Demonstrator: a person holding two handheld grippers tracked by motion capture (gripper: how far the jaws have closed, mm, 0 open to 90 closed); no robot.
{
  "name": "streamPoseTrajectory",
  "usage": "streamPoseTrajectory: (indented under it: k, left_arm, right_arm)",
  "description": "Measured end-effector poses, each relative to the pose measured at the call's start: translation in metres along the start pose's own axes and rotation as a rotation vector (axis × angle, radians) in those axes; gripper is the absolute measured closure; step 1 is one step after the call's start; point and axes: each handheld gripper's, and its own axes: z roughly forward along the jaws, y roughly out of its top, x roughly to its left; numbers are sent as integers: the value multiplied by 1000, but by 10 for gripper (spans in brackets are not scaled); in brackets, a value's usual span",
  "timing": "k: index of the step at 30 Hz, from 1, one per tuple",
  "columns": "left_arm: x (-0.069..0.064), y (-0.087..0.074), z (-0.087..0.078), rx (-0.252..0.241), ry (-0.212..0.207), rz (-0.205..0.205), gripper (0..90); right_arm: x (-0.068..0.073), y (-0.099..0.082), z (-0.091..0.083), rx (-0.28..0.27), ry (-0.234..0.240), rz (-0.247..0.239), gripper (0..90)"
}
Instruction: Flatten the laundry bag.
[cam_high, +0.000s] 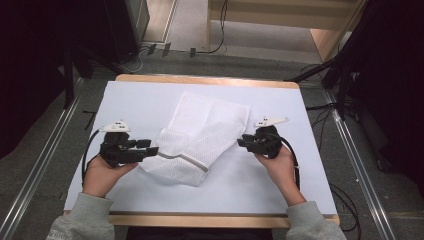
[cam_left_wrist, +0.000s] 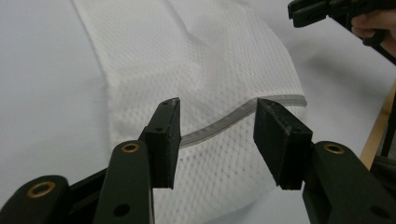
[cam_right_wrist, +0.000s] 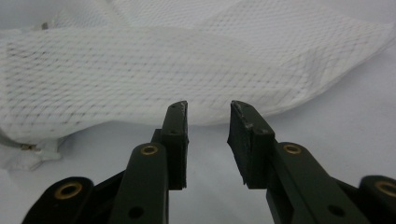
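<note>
A white mesh laundry bag (cam_high: 200, 135) lies folded on the white table sheet, its grey zipper band (cam_high: 182, 159) running across the near part. My left gripper (cam_high: 150, 149) sits at the bag's left edge, jaws open and empty. Its own view has the zipper band (cam_left_wrist: 219, 128) beyond the parted pads (cam_left_wrist: 168, 140). My right gripper (cam_high: 243, 141) is just off the bag's right edge, jaws open and empty. In the right gripper view the mesh bag (cam_right_wrist: 154, 74) lies a little ahead of the fingertips (cam_right_wrist: 177, 135).
The white sheet (cam_high: 280, 180) covers a wooden table with its front edge (cam_high: 200, 220) near the person. Black stands and cables (cam_high: 345, 85) flank the table on the floor. The other gripper (cam_left_wrist: 322, 11) shows at the top right of the left gripper view.
</note>
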Motion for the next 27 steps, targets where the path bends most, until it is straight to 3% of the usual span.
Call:
streamPoseTrajectory:
  k: [4,8,11,14,16,18,19,20,21,22,23,24,27]
  left_arm:
    - [-14,8,23,41,-46,39,479]
    - [-20,11,40,79,-68,63,457]
    - [-22,8,65,123,-109,63,428]
    - [-18,3,82,177,-96,69,413]
    - [-16,1,86,186,-96,61,414]
    - [-12,-2,95,206,-121,26,454]
    - [-10,-5,102,243,-98,33,544]
    - [-10,-5,102,243,-98,33,587]
    - [-10,-7,107,260,-75,72,635]
    - [-10,-7,107,260,-75,72,704]
    - [-10,-6,108,261,-77,77,704]
    - [-9,-6,109,264,-78,75,813]
    - [-8,-5,108,269,-96,72,874]
  right_arm:
    - [8,-9,0,19,6,-17,683]
    - [11,-13,2,37,6,-17,682]
    - [15,-16,4,43,3,-23,680]
    - [15,-19,3,46,-2,-21,674]
    - [15,-20,3,49,-6,-15,671]
    - [13,-21,2,48,-7,-17,669]
    - [13,-23,2,52,-7,-5,669]
    - [13,-23,3,52,-6,-7,669]
    - [14,-23,3,54,-6,-6,669]
    - [14,-23,4,55,-3,-10,669]
    - [14,-23,4,55,-3,-10,669]
    - [15,-23,6,57,2,-16,669]
    - [17,-23,8,61,5,-20,669]
